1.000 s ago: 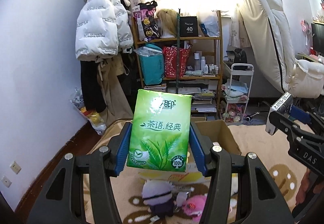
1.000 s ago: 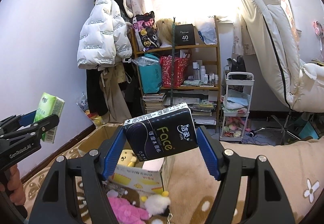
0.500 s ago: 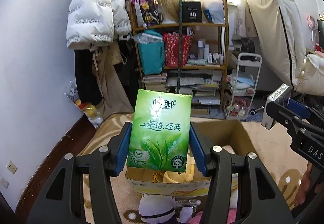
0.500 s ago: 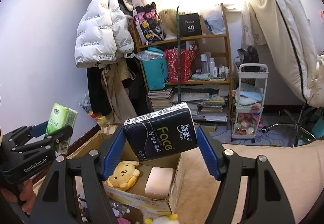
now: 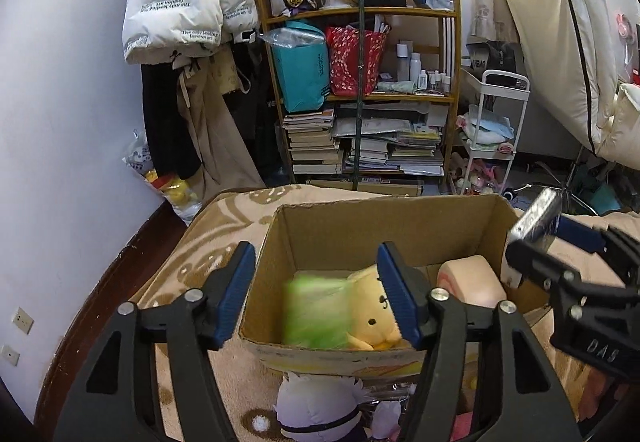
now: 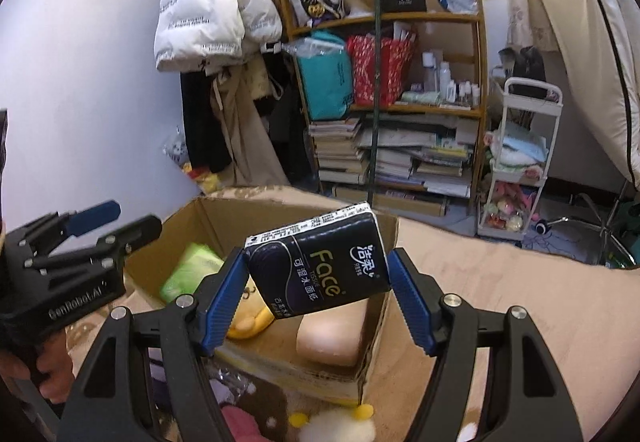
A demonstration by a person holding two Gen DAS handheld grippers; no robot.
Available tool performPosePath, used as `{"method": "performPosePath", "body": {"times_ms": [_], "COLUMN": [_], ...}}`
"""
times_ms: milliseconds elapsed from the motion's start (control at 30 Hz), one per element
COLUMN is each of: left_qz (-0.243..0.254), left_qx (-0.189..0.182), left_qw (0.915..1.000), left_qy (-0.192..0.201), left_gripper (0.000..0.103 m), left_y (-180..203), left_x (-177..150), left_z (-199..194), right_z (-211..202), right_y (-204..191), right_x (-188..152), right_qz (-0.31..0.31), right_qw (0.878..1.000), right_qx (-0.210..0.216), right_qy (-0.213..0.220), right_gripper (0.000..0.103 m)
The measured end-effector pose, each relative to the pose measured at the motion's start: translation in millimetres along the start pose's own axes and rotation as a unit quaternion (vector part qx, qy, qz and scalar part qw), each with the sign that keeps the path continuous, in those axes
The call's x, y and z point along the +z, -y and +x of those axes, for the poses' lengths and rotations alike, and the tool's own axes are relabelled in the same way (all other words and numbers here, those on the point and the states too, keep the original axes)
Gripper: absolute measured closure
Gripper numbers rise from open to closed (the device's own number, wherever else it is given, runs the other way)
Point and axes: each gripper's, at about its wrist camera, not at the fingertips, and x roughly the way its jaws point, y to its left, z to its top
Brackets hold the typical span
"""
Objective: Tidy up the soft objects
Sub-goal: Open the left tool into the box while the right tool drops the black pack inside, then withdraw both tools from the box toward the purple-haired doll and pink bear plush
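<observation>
My left gripper (image 5: 316, 290) is open and empty above the near side of a cardboard box (image 5: 384, 226). A green tissue pack (image 5: 316, 312), blurred by motion, lies in the box beside a yellow plush (image 5: 372, 316) and a pink foam block (image 5: 470, 280). My right gripper (image 6: 316, 282) is shut on a black tissue pack (image 6: 320, 264), held tilted above the box (image 6: 208, 218). The green pack (image 6: 192, 272), yellow plush (image 6: 250, 316) and pink block (image 6: 332, 334) also show in the right wrist view. The left gripper (image 6: 104, 226) shows there at the left, jaws apart.
The box sits on a beige patterned blanket (image 5: 200, 242). Plush toys lie in front of it: a white and purple one (image 5: 316, 408), a pink one (image 6: 244, 424) and a white fluffy one (image 6: 336, 428). A cluttered wooden shelf (image 5: 360, 82) and a white cart (image 5: 492, 130) stand behind.
My left gripper opened and the green tissue pack dropped into the box. Both grippers moved forward and tilted down over the box. The right gripper still holds the black pack.
</observation>
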Motion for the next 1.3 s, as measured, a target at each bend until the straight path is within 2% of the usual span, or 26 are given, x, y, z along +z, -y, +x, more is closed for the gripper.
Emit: {"method": "performPosePath", "body": {"times_ms": [167,333,433,567,733,933,1067,1300], "left_qz": [-0.008,-0.012,-0.019,-0.025,-0.029,-0.041,-0.042,-0.039], "left_qx": [0.013,0.03,0.031,0.039,0.048,0.034,0.031,0.032], "left_qw": [0.9999,0.9994,0.9993,0.9989,0.9983,0.9979,0.9975,0.9969], "left_qy": [0.001,0.011,0.006,-0.008,-0.019,-0.036,-0.048,-0.06], "left_gripper": [0.019,0.009,0.008,0.002,0.002,0.001,0.001,0.001], "left_y": [-6.3,-18.1,-25.6,-32.6,-38.6,-46.2,-47.8,-49.9], "left_x": [-3.0,-7.6,-9.7,-12.3,-24.1,-38.9,-48.1,-63.4], "left_z": [-5.6,-19.7,-26.4,-33.3,-49.7,-64.0,-74.0,-93.3], "right_z": [2.9,-4.3,-10.8,-23.3,-40.9,-65.1,-84.5,-106.6], "right_y": [-3.2,-3.4,-3.6,-3.3,-4.8,-7.1,-9.7,-21.4], "right_x": [-3.9,-6.3,-7.6,-9.3,-17.5,-27.6,-33.1,-41.8], "right_qz": [0.003,0.013,0.012,0.016,0.009,0.013,0.023,0.012], "right_qw": [1.0,1.0,1.0,1.0,1.0,1.0,1.0,1.0], "right_qx": [0.007,0.011,0.005,0.0,-0.007,-0.009,-0.012,-0.027], "right_qy": [-0.014,-0.017,-0.014,-0.013,-0.016,-0.009,0.004,0.005], "right_gripper": [0.027,0.026,0.015,0.014,0.012,0.012,0.002,0.0]}}
